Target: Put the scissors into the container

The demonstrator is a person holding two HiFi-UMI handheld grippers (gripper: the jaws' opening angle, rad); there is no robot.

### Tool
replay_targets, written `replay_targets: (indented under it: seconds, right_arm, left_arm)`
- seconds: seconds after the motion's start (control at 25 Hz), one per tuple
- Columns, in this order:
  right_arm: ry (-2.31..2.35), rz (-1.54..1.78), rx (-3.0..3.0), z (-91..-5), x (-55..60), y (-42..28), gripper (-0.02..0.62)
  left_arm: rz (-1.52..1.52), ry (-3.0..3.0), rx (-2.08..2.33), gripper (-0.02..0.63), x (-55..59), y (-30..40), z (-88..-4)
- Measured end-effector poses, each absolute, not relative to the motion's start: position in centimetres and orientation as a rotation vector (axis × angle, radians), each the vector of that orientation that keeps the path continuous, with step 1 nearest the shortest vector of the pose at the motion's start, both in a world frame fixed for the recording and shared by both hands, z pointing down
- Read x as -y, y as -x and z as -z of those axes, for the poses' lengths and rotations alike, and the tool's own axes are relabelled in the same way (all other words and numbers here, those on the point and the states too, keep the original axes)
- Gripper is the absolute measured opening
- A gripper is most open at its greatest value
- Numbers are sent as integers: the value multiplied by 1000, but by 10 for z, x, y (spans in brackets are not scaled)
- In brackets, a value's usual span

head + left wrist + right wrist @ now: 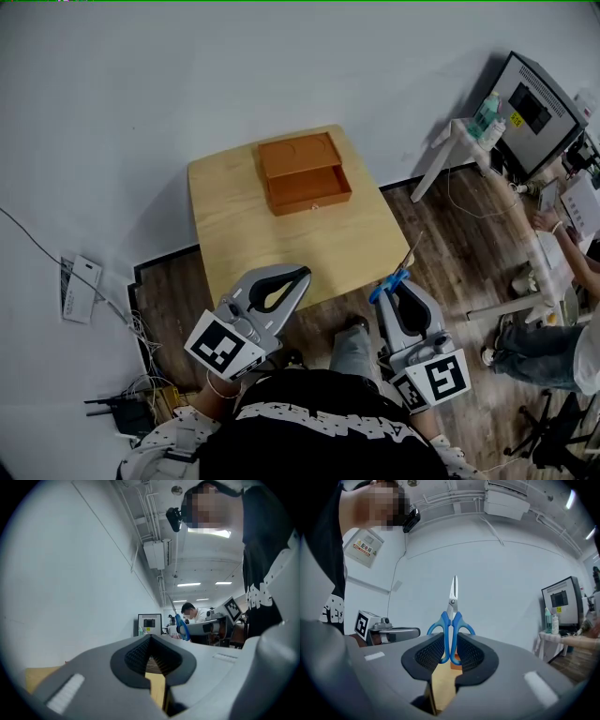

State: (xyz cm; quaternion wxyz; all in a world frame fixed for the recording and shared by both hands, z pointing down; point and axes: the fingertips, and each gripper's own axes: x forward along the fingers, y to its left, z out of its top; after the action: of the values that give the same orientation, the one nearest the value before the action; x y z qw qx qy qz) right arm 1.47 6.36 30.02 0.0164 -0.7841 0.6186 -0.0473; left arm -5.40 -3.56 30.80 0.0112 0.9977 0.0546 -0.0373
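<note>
Right gripper [451, 641] pinches blue scissors [453, 603] by the handles, fingers part-open; left gripper [151, 638] closed, empty; container [305, 173] far on desk [230, 220].

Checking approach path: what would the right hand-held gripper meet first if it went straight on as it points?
Probably the container: the right hand-held gripper, shut on the scissors, points level across the table, with an orange patch straight ahead between its jaws. Depth unclear.
</note>
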Motion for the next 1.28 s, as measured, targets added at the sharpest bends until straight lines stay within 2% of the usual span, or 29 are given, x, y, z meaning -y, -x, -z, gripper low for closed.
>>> replay_targets:
  seconds: [1.28]
  right_arm:
    - [2017,175,-2340,-305,0,-170,98]
  left_arm:
    - [76,-3127,418,2,68,-67,-302]
